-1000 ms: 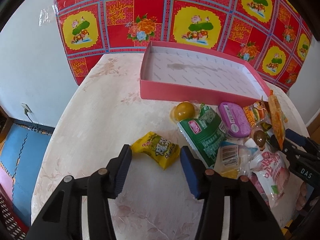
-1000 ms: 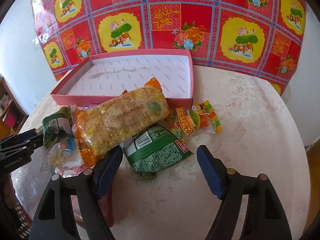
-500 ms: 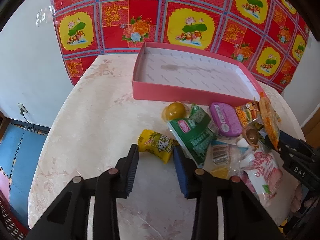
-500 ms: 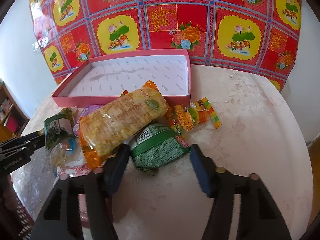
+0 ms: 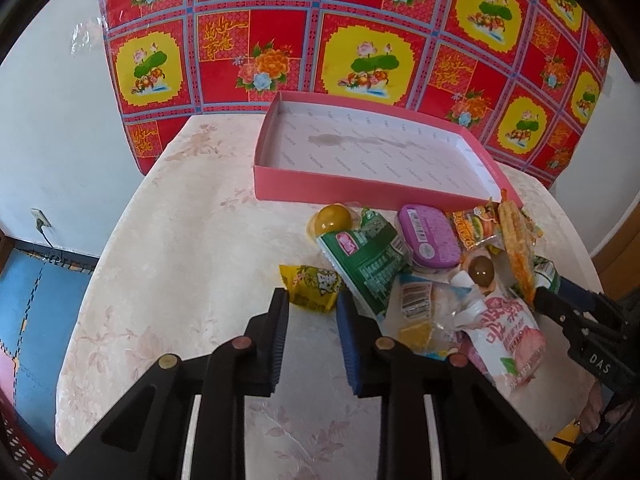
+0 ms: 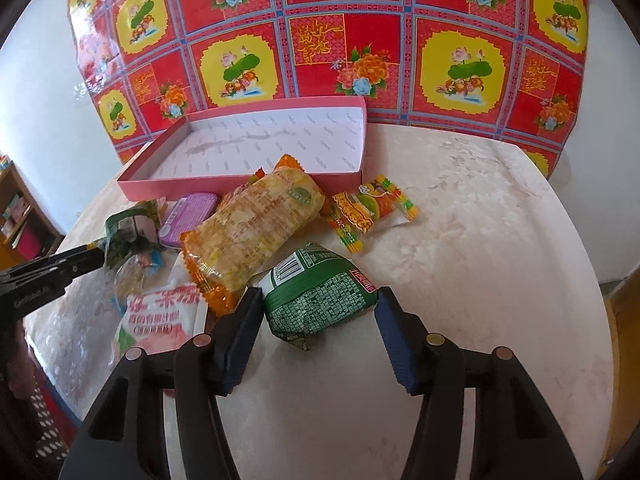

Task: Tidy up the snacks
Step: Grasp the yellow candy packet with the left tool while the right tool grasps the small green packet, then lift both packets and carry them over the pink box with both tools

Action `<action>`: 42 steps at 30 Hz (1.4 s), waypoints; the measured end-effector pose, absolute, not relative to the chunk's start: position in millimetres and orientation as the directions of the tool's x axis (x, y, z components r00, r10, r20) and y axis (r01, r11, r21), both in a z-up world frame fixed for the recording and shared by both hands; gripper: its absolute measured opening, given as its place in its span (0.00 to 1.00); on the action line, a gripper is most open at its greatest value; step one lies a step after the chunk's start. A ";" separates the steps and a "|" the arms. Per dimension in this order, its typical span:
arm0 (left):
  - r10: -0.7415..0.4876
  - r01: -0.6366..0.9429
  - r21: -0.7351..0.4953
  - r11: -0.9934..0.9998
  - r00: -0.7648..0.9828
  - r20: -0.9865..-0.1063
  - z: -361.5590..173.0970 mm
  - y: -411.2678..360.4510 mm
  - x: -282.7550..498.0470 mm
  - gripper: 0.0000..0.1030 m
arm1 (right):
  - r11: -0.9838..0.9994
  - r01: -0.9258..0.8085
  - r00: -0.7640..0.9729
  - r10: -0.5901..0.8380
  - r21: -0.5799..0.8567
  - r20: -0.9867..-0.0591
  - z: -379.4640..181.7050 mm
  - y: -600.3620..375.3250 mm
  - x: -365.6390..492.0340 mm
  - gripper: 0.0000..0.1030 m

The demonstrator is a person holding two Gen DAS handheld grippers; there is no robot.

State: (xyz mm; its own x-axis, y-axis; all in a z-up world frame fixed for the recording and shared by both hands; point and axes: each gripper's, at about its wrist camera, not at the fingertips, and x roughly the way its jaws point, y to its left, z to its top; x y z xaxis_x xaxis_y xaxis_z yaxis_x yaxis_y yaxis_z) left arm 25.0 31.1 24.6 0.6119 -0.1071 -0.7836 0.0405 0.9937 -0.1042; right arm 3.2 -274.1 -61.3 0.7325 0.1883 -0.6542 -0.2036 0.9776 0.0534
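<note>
A pink tray (image 5: 360, 190), empty inside, stands at the back of the round table; it also shows in the right wrist view (image 6: 248, 184). Snacks lie piled in front of it. My left gripper (image 5: 313, 308) has its jaws narrowed around the near end of a small yellow packet (image 5: 310, 286); contact is unclear. My right gripper (image 6: 318, 308) is open, its fingers either side of a green packet (image 6: 320, 302). A long orange cracker pack (image 6: 256, 232) lies left of it. Another green packet (image 5: 370, 260) and a purple tin (image 5: 430, 236) lie in the pile.
A burger-print candy pack (image 6: 368, 210), a pink-white pouch (image 6: 160, 316), a yellow jelly cup (image 5: 332, 218) and a brown one (image 5: 482, 270) lie in the pile. A red floral cloth (image 5: 360, 40) hangs behind. The table edge (image 5: 92, 280) curves at the left.
My left gripper has narrowed around the yellow packet and drawn back slightly. My right gripper has narrowed and moved forward, so its fingers flank the green packet.
</note>
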 end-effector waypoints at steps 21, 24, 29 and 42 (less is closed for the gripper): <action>-0.102 0.055 -0.086 0.995 0.608 -0.788 28.5 27.1 14.7 0.33 | 0.970 -0.239 0.773 0.222 0.051 -0.594 -38.9 -277.9 -24.0 0.56; -0.091 0.059 -0.070 0.996 0.604 -0.792 26.1 25.6 14.1 0.40 | 0.969 -0.241 0.778 0.228 0.057 -0.585 -35.7 -279.0 -25.3 0.56; -0.071 0.041 -0.058 0.997 0.577 -0.814 15.7 26.0 18.0 0.40 | 0.965 -0.257 0.779 0.241 0.057 -0.578 -33.3 -277.4 -27.0 0.56; -0.078 0.033 -0.072 0.997 0.597 -0.798 11.1 31.6 21.0 0.30 | 0.962 -0.263 0.783 0.254 0.067 -0.567 -27.9 -278.2 -27.9 0.56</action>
State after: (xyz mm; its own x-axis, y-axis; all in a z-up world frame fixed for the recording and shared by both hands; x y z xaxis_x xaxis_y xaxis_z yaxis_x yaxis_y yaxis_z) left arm 21.0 31.6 11.1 0.5972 -0.0775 -0.7983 0.0329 0.9968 -0.0722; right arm -27.9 -278.2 -27.9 0.7834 0.2543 -0.5671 -0.2635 0.9623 0.0675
